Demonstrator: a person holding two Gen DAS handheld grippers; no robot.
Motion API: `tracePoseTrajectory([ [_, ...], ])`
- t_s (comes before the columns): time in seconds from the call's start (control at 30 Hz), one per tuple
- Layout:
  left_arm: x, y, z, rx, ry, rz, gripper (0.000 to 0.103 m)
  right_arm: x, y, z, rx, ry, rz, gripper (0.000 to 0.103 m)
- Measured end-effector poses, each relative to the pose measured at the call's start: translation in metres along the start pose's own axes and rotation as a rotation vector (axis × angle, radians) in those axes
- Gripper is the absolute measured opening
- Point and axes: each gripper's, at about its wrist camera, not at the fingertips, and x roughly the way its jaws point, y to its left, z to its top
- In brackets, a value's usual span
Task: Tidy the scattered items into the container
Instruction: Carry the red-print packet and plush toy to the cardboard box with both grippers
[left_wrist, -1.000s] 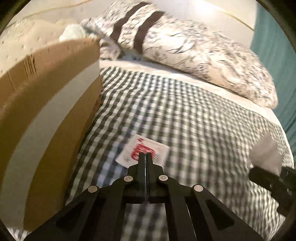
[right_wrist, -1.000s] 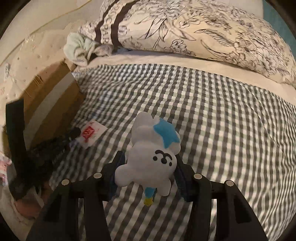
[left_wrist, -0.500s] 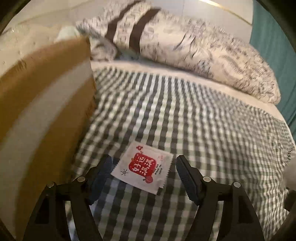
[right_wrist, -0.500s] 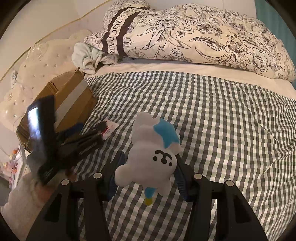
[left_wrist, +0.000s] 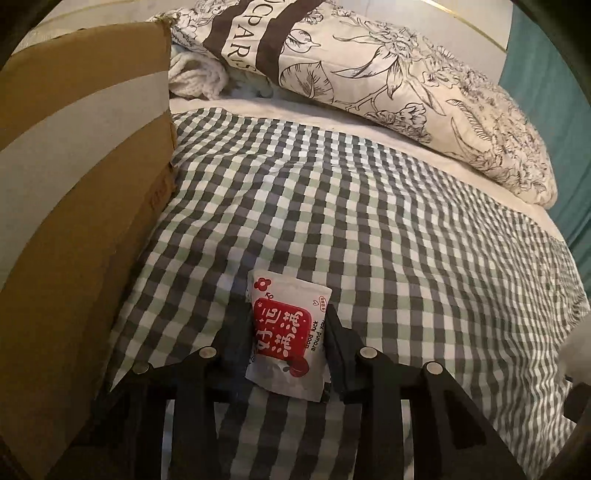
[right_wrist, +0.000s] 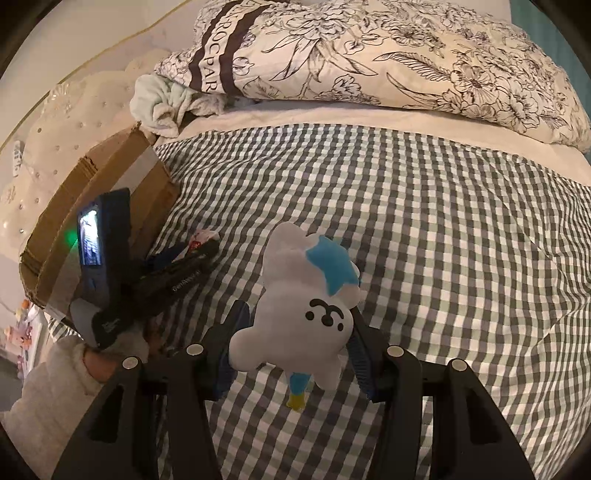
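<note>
My left gripper (left_wrist: 286, 325) is shut on a white packet with a red label (left_wrist: 286, 334), held upright just above the checked bedspread, with the cardboard box (left_wrist: 74, 192) close on its left. My right gripper (right_wrist: 295, 325) is shut on a white plush toy with a blue patch (right_wrist: 303, 299) and holds it above the bedspread. In the right wrist view the left gripper (right_wrist: 199, 251) and the packet (right_wrist: 201, 238) show beside the box (right_wrist: 99, 218) at the left.
A floral pillow (left_wrist: 388, 88) lies across the head of the bed, with a crumpled pale cloth (right_wrist: 166, 103) by the box's far corner. The checked bedspread (left_wrist: 369, 221) stretches right. A teal curtain (left_wrist: 554, 122) hangs at the far right.
My left gripper opened over the packet, then closed on it; the packet now stands between the fingers. The right gripper keeps holding the plush toy, almost still.
</note>
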Motion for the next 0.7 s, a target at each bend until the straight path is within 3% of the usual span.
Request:
tracePoseTrajectory([
  [0.27,-0.047,-0.014,-0.008,0.038,-0.082,-0.023,0.036,-0.011,-0.003,-0.001,0.014,-0.021,0.007,0.051],
  [0.57,-0.098,-0.045,0.005,0.102,-0.087,0.028,0.036,-0.038,0.006,0.003,-0.003,-0.071,0.011,0.051],
  [0.7,-0.123,-0.045,0.016,0.081,-0.101,0.032,0.036,-0.054,0.016,0.006,-0.028,-0.100,0.018,0.051],
])
